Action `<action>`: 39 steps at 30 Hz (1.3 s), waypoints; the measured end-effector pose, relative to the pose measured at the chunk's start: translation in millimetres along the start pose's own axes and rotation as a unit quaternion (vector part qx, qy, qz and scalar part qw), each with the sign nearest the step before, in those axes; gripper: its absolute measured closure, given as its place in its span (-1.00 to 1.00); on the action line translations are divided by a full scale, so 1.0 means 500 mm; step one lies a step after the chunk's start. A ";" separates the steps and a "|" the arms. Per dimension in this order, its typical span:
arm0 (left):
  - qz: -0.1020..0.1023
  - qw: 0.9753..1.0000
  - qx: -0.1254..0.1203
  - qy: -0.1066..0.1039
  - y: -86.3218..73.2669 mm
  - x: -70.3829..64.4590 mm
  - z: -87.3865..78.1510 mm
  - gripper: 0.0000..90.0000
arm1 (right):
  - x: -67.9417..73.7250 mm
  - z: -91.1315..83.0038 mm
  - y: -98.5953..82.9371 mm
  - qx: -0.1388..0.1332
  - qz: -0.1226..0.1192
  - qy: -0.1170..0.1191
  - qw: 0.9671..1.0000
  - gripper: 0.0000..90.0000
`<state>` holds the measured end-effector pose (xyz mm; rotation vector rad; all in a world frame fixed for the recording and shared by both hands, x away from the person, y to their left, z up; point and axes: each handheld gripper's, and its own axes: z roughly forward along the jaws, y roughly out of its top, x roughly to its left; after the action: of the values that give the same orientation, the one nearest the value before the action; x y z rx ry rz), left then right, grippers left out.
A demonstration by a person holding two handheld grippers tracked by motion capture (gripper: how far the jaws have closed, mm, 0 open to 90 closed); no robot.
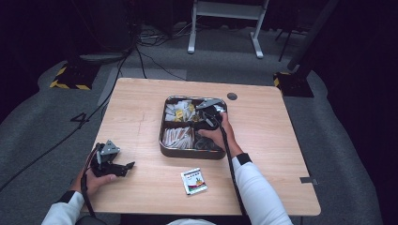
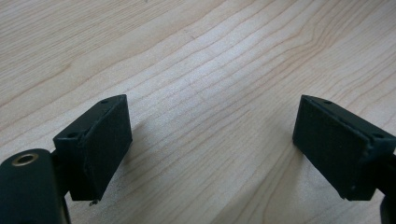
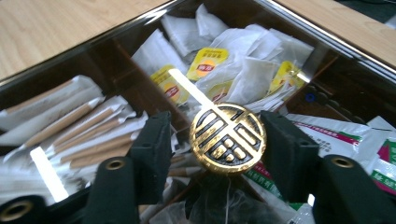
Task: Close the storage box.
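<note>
A dark metal tray [image 1: 187, 153] with compartments sits mid-table, its rim [image 3: 116, 35] shiny. It holds tea bags [image 3: 233, 70] with yellow tags, paper-wrapped sticks [image 3: 70, 126] and printed sachets [image 3: 336, 135]. A round gold-and-black knob [image 3: 228, 140] stands at the centre of the dividers. My right gripper [image 1: 209, 115] hangs over the tray, and its jaws [image 3: 218, 122] stand either side of the knob, the right one at its edge, the left one with a gap. My left gripper [image 1: 123, 168] rests open near the table's front left corner, with bare wood between its pads [image 2: 212, 116].
A small printed packet [image 1: 194, 181] lies on the table in front of the tray. A dark round grommet [image 1: 232, 96] sits behind the tray and a strip of tape [image 1: 307, 180] near the right edge. Cables and a white stand [image 1: 225, 11] are on the floor beyond.
</note>
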<state>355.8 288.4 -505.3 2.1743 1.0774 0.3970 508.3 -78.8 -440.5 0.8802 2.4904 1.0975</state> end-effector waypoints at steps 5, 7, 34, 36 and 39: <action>0.000 1.000 0.000 0.000 0.000 0.000 0.000 -0.73 | -0.008 -0.004 -0.004 0.004 -0.002 -0.005 1.000 -0.24; 0.000 1.000 0.000 0.000 0.000 0.000 0.000 -0.73 | -0.010 -0.005 -0.006 0.003 -0.002 -0.003 1.000 -0.32; 0.000 1.000 0.000 0.001 0.000 0.000 0.000 -0.73 | -0.009 -0.066 -0.049 0.025 -0.048 -0.003 0.999 -0.54; 0.000 1.000 0.000 0.001 0.000 0.000 0.000 -0.73 | -0.008 -0.072 -0.052 0.026 -0.051 -0.004 0.998 -0.54; -0.001 1.000 0.000 0.001 0.000 0.000 0.000 -0.73 | -0.008 -0.093 -0.064 0.023 -0.056 -0.004 0.998 -0.55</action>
<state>355.6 288.4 -505.3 2.1732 1.0792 0.3979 476.1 -124.9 -432.9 0.7443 2.5327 1.0022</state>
